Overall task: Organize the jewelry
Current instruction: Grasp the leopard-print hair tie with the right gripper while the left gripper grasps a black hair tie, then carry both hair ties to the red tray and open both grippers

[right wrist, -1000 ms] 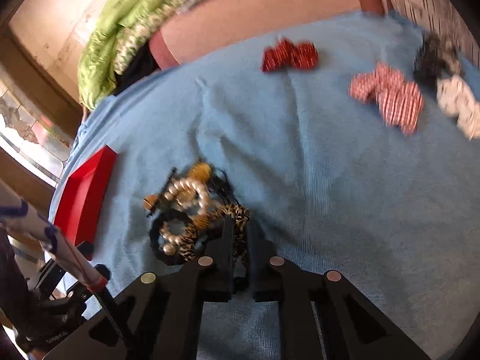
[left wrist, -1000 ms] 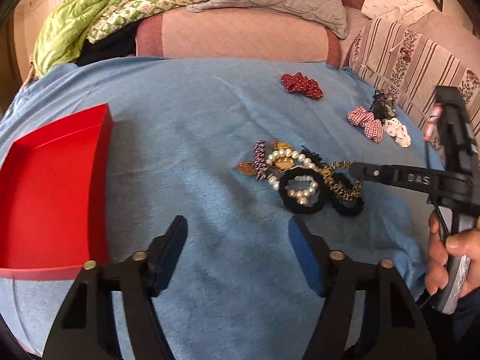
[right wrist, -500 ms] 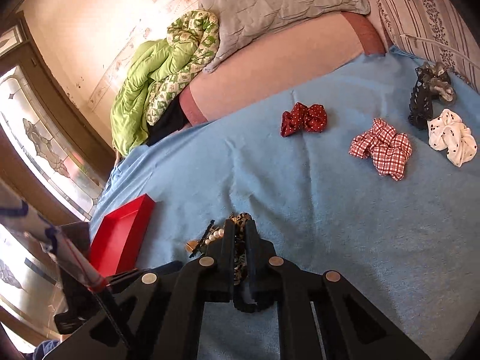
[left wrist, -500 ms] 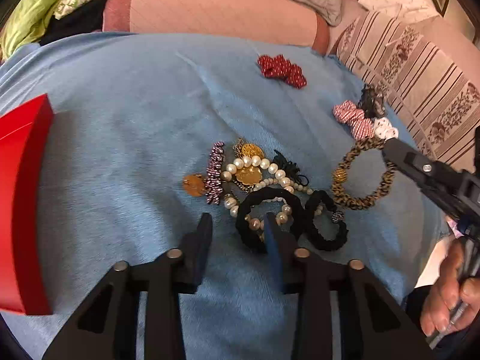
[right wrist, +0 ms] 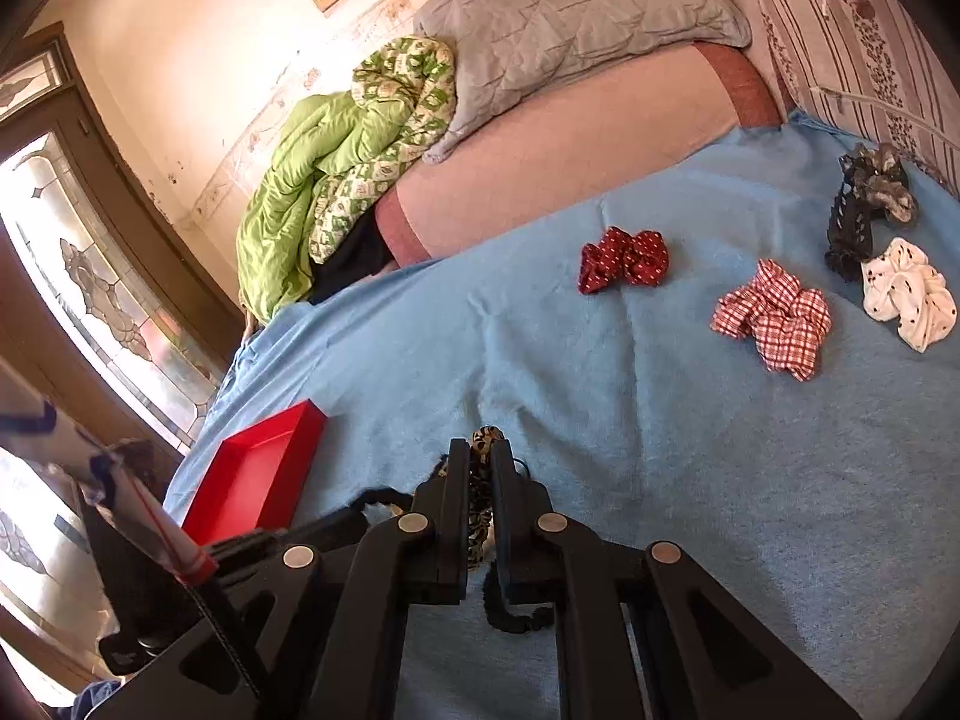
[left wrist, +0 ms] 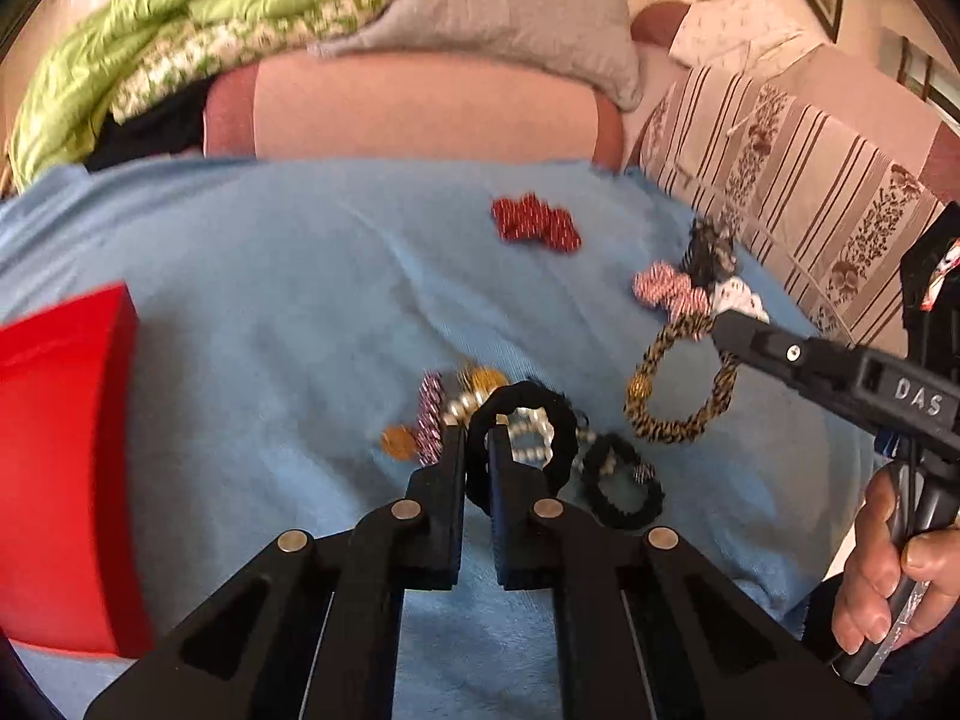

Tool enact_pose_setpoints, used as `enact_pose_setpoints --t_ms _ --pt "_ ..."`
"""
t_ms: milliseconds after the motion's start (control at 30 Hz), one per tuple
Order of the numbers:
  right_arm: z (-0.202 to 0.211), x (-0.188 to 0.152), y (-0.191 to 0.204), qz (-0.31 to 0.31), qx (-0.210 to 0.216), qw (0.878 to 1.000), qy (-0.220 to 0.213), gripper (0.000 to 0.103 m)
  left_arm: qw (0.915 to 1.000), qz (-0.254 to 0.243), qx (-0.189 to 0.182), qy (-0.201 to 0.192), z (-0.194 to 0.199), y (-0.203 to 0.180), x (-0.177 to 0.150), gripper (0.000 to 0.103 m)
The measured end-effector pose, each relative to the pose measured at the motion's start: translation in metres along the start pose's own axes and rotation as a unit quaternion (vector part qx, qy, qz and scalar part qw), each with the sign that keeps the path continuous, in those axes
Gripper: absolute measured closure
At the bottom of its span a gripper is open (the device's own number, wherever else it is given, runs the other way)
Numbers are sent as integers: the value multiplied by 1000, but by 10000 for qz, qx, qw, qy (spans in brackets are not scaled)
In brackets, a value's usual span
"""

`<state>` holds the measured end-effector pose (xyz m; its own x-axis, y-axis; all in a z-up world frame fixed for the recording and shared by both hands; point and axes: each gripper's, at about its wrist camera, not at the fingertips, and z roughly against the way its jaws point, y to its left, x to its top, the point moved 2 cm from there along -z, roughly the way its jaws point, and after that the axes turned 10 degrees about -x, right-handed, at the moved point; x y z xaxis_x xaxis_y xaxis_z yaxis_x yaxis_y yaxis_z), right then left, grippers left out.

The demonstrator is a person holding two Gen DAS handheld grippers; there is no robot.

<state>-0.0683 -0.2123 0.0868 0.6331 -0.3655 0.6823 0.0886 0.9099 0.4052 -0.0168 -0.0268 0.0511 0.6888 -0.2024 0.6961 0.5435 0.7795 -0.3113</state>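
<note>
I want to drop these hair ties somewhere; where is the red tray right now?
The red tray lies on the blue blanket at the left edge of the left wrist view, left of the jewelry pile.

A blue blanket [right wrist: 630, 420] covers the bed. On it lie a red tray [right wrist: 252, 474], red dotted [right wrist: 624, 258], checked [right wrist: 774, 324] and white [right wrist: 909, 294] scrunchies, a black hair claw [right wrist: 849, 228] and a jewelry pile [left wrist: 474, 414]

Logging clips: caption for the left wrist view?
Left gripper clamps black fabric scrunchie; right gripper holds leopard-print scrunchie above blue blanket.
</note>
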Motion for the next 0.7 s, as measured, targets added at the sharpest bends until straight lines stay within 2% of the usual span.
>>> enact_pose_setpoints --t_ms 300,700 --pt "-5 -1 39 342 181 9992 24 95 9983 230 267 -463 37 31 16 96" --pt "-41 -16 128 852 610 9940 304 95 9903 1023 610 -715 92 115 13 96"
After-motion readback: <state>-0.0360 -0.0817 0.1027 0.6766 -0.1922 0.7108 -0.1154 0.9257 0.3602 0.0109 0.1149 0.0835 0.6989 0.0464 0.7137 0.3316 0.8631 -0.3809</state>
